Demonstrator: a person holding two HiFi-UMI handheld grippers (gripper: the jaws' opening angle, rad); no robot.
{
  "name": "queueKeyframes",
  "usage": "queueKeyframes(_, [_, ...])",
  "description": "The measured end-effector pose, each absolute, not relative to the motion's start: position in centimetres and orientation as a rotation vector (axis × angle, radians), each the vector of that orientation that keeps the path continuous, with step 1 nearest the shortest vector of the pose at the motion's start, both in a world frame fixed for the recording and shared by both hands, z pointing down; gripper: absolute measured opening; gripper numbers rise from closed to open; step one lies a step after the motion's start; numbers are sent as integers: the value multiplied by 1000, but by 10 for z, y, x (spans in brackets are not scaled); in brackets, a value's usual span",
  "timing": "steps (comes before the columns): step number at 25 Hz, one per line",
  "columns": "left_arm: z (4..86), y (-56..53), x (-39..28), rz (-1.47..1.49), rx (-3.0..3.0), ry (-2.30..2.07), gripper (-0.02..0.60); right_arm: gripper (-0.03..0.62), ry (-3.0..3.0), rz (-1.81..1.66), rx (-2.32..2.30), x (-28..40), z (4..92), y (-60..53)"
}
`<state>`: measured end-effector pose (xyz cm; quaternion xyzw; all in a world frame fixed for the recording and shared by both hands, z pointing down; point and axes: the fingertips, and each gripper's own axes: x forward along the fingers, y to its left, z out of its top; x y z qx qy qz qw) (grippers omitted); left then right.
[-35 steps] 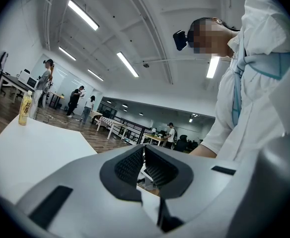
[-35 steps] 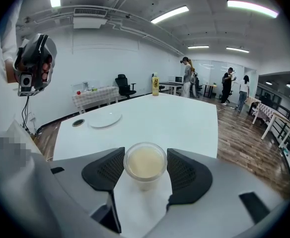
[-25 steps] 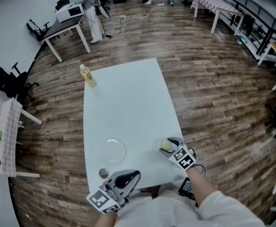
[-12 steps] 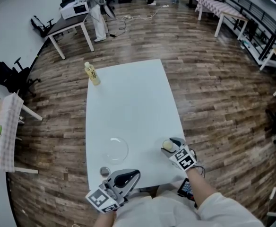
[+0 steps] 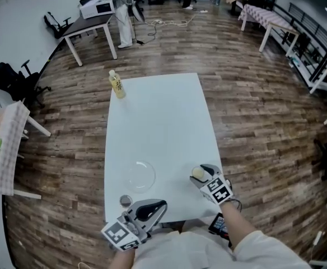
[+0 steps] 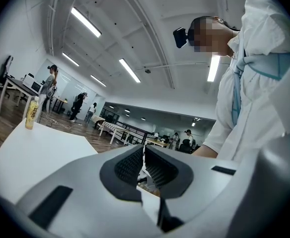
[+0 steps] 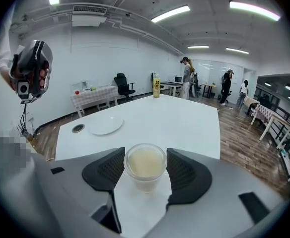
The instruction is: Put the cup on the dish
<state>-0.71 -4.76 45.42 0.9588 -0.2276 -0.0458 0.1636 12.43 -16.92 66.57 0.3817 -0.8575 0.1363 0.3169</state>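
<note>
A clear plastic cup (image 7: pixel 145 163) of pale yellowish drink stands near the white table's (image 5: pixel 163 122) front right edge. My right gripper (image 7: pixel 145 171) is shut on it, a dark pad against each side of the rim. In the head view the cup (image 5: pixel 196 172) shows at the tip of that gripper (image 5: pixel 200 175). The clear glass dish (image 5: pixel 139 175) lies flat to the cup's left, empty and apart from it; it is also in the right gripper view (image 7: pixel 105 126). My left gripper (image 5: pixel 152 210) hovers at the table's front edge, shut with nothing between its pads (image 6: pixel 144 165).
A yellow drink bottle (image 5: pixel 116 85) stands at the table's far left corner. A small round metal-rimmed disc (image 5: pixel 125 200) lies near the front left, just in front of the dish. Wood floor surrounds the table; desks, chairs and people are far off.
Only the head view has shifted a little. Neither gripper has moved, and the cup and dish keep their places.
</note>
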Motion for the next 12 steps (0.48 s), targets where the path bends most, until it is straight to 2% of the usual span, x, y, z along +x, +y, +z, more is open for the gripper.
queueKeyframes(12, [452,-42,-34,-203,2715,-729,2,279,-2305,314,932,79,647,-175])
